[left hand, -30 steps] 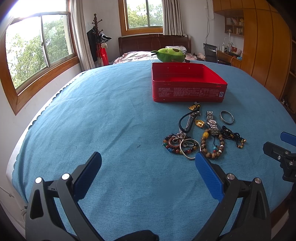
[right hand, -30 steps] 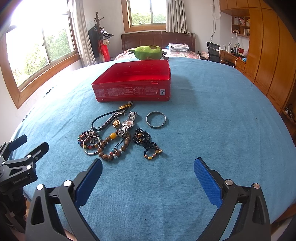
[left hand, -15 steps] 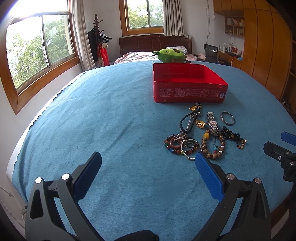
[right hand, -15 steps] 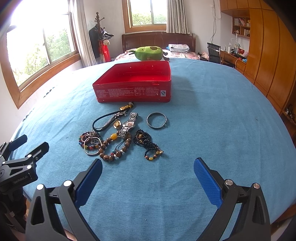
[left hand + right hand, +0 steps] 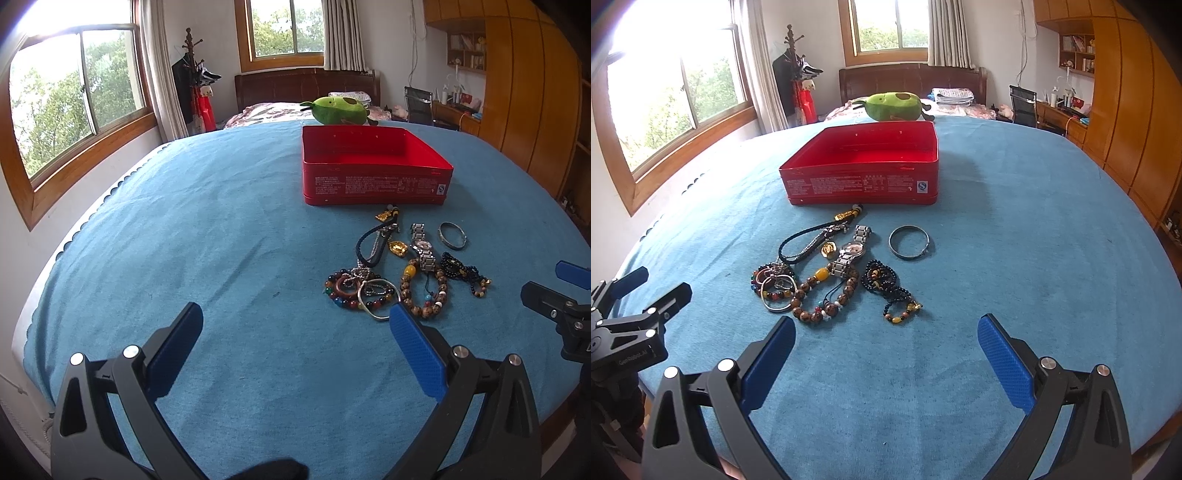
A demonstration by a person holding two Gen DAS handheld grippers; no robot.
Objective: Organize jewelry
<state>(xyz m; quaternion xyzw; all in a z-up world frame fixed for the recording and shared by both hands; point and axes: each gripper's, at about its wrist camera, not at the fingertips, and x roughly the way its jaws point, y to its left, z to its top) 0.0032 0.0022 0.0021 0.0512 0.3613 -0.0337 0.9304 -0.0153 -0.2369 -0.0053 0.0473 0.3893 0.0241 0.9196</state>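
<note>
An open red tin box (image 5: 373, 171) (image 5: 864, 173) stands on the blue cloth, and nothing shows inside it. In front of it lies a cluster of jewelry: a brown bead bracelet (image 5: 827, 295) (image 5: 424, 291), a silver watch (image 5: 851, 251) (image 5: 422, 245), a silver bangle (image 5: 908, 243) (image 5: 452, 235), black beads (image 5: 884, 282), a dark cord with gold charms (image 5: 812, 240), and a colourful bead bracelet with rings (image 5: 354, 291). My left gripper (image 5: 295, 325) is open, left of and nearer than the jewelry. My right gripper (image 5: 886, 334) is open, just short of the pile.
The blue cloth-covered table (image 5: 203, 240) has wide bare room on its left and right sides. A green plush toy (image 5: 894, 107) lies beyond the box. Behind stand a bed, windows, a coat rack and wooden wardrobes (image 5: 1126, 110).
Both views have crept slightly forward toward the jewelry and box. Both grippers stay open and nothing on the cloth has moved.
</note>
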